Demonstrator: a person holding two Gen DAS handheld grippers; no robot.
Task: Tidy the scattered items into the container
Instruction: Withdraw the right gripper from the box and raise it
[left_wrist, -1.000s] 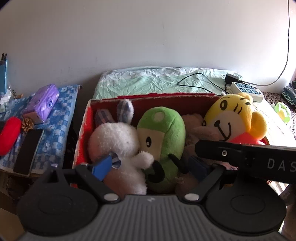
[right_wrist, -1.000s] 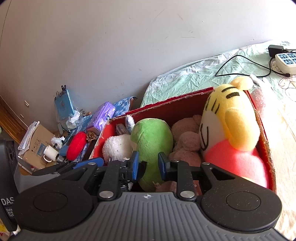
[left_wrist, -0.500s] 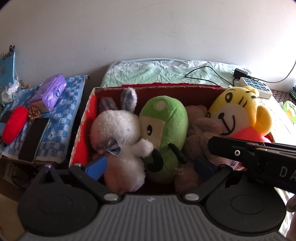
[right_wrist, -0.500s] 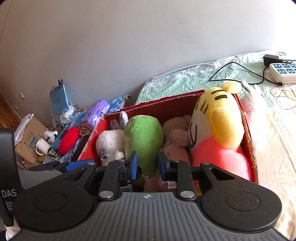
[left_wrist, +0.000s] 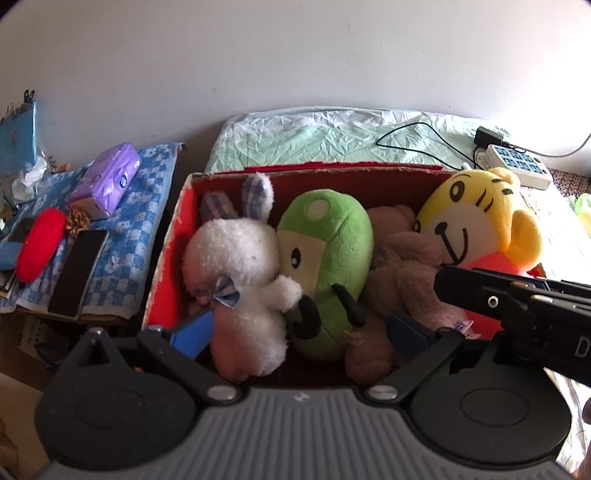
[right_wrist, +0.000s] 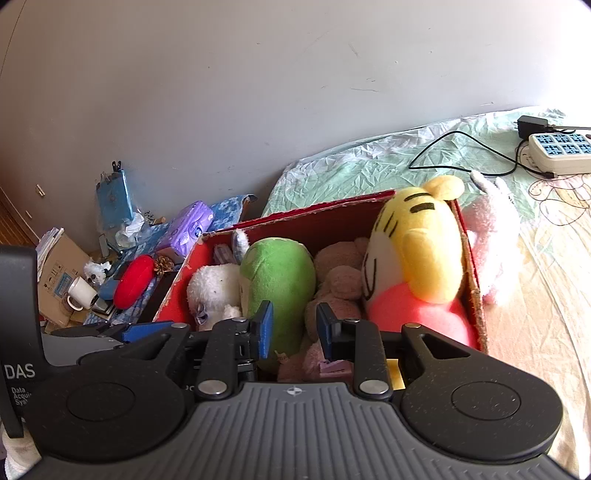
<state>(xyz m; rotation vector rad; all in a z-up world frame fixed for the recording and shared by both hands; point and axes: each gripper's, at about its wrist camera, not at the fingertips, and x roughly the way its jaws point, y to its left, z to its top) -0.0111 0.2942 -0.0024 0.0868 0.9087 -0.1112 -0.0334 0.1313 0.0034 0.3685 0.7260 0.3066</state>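
Box (left_wrist: 173, 254): red, on the bed, packed with white rabbit (left_wrist: 236, 266), green toy (left_wrist: 332, 251), brown bear (left_wrist: 402, 273), yellow tiger (left_wrist: 476, 221).
Left tongs (left_wrist: 299, 328): spread wide, empty, at the box's near edge.
Right tongs (right_wrist: 293, 328): narrow gap, gripping nothing, before the green toy.

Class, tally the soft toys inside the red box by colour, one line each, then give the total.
White rabbit toy: 1
Green toy: 1
Brown toy: 1
Yellow tiger toy: 1
Total in the red box: 4

Both grippers (left_wrist: 299, 328) farther from box (left_wrist: 173, 251).
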